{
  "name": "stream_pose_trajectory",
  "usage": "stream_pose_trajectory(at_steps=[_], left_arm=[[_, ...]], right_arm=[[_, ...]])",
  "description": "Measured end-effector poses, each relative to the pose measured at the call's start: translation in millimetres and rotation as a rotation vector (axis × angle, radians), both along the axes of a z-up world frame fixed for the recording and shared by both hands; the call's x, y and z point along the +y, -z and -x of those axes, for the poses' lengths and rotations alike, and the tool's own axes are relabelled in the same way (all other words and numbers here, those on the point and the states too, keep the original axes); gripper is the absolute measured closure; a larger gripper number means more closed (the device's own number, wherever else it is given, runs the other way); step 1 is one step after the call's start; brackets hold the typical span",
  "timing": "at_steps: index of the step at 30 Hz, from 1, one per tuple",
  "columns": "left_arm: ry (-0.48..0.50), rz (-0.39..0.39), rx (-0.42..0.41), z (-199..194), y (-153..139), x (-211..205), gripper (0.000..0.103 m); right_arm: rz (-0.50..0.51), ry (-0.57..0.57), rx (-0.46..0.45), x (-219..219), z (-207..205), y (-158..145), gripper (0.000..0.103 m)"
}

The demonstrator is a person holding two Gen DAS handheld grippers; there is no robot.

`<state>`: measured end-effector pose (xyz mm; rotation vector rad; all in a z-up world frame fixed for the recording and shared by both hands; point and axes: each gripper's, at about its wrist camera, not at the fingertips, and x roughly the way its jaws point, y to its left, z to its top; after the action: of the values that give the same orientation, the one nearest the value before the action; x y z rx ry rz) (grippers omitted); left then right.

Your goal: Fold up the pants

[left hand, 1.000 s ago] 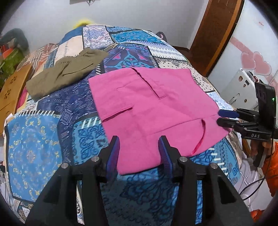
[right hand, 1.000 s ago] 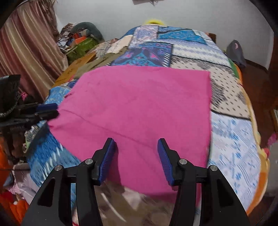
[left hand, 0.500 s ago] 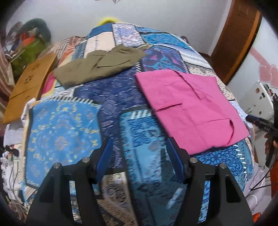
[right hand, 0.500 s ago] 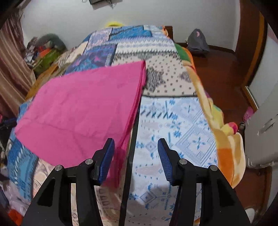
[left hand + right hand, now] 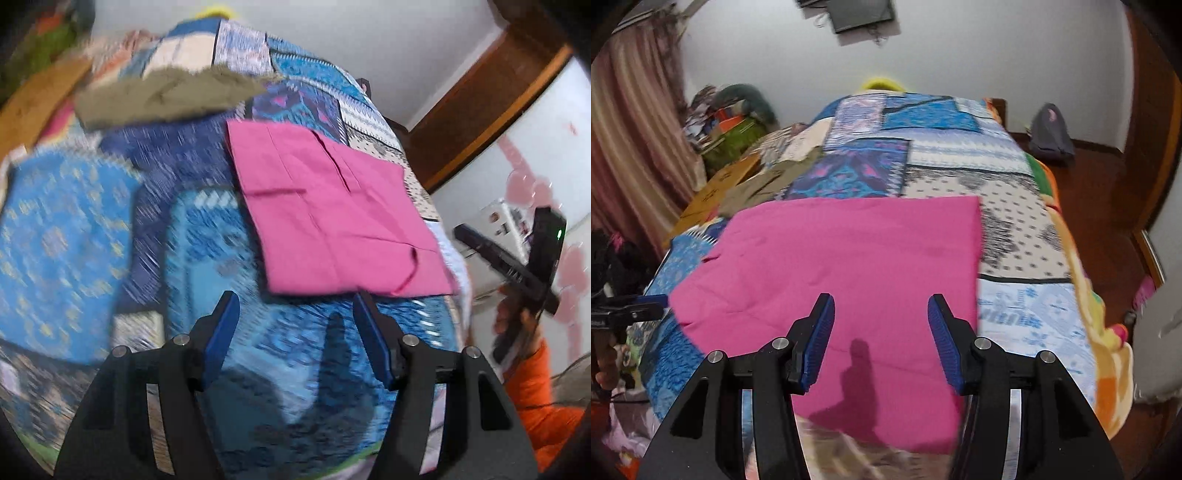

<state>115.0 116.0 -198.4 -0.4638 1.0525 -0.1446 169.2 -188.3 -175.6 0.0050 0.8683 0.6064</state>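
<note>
The pink pants (image 5: 332, 214) lie folded flat on the patchwork bedspread (image 5: 74, 236). My left gripper (image 5: 295, 325) is open and empty, above the bedspread just short of the pants' near edge. In the right wrist view the pants (image 5: 849, 266) fill the middle, and my right gripper (image 5: 881, 332) is open and empty above their near part. The right gripper also shows in the left wrist view (image 5: 517, 266), held beyond the bed's right side. The left gripper shows at the left edge of the right wrist view (image 5: 631, 314).
Olive-green pants (image 5: 166, 96) lie folded further back on the bed. A wooden board (image 5: 716, 188) and piled clothes (image 5: 731, 118) sit at the bed's left. A curtain (image 5: 631, 147) hangs left. A grey bag (image 5: 1051, 133) sits on the floor right. A brown door frame (image 5: 480, 96) stands right.
Both grippers have swung back toward the pink pants after turning away. The left view is blurred by motion. The pants lie as before.
</note>
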Motion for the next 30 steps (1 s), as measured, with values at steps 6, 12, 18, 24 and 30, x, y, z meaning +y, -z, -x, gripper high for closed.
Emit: stream_pose_trajectory(at_steps=[6, 12, 18, 24, 30], left_arm=[[-0.037, 0.116, 0.027, -5.9, 11.6, -7.2, 0.039], [-0.048, 0.232, 0.014, -17.5, 15.8, -10.4, 0.031], [-0.082, 0.314, 0.003, -29.1, 18.9, -2.3, 0.03], [-0.098, 0.273, -0.005, -47.2, 15.7, -2.9, 0.044], [-0.042, 0.118, -0.02, -52.7, 9.8, -19.2, 0.08]], right_arm=[[0.067, -0.094, 0.031, 30.0, 6.6, 20.5, 0.054], [0.025, -0.096, 0.077, 26.2, 2.1, 29.4, 0.054], [0.036, -0.101, 0.059, 28.8, 6.4, 27.3, 0.054], [0.035, -0.102, 0.062, 28.0, 7.7, 27.0, 0.054], [0.063, -0.113, 0.074, 31.2, 6.4, 21.9, 0.054]])
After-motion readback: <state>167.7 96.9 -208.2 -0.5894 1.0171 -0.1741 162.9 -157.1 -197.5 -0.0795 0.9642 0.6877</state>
